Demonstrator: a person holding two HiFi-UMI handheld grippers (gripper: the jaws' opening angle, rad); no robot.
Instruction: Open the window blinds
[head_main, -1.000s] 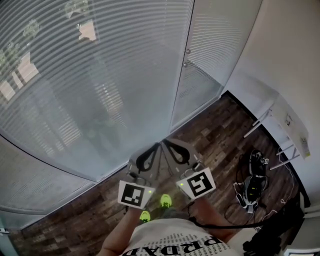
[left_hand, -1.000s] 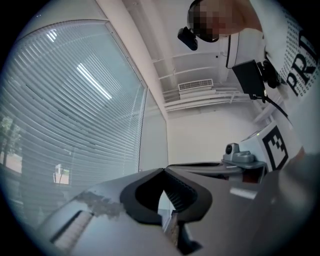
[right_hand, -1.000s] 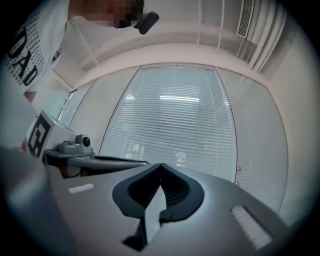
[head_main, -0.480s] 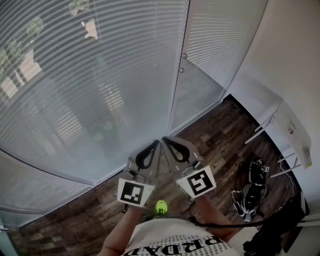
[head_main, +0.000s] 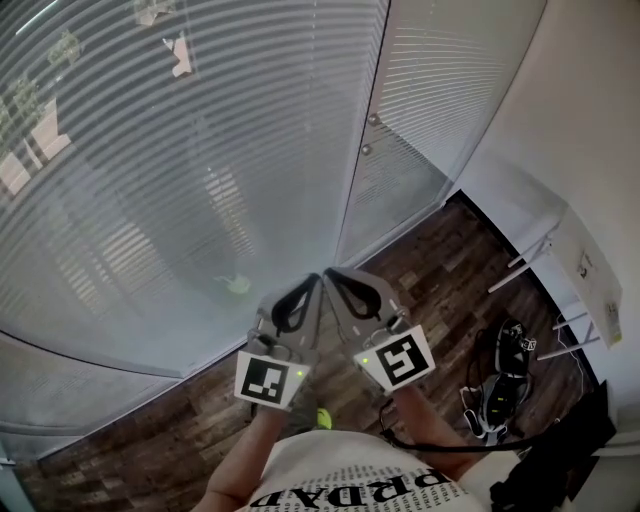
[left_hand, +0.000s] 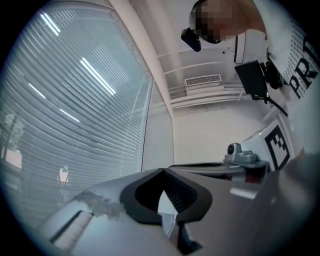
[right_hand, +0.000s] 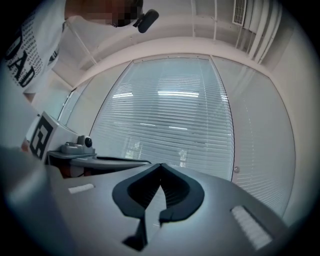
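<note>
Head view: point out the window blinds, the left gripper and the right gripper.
window blinds (head_main: 180, 190), head view, slats of the wide panel.
left gripper (head_main: 315, 280), head view, its closed tips.
right gripper (head_main: 329, 273), head view, its closed tips.

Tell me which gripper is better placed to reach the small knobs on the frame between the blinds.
Right, probably. Both grippers are shut and level with each other, but the knobs sit on the side of the right gripper, farther from the left gripper, and one shows in the right gripper view.
</note>
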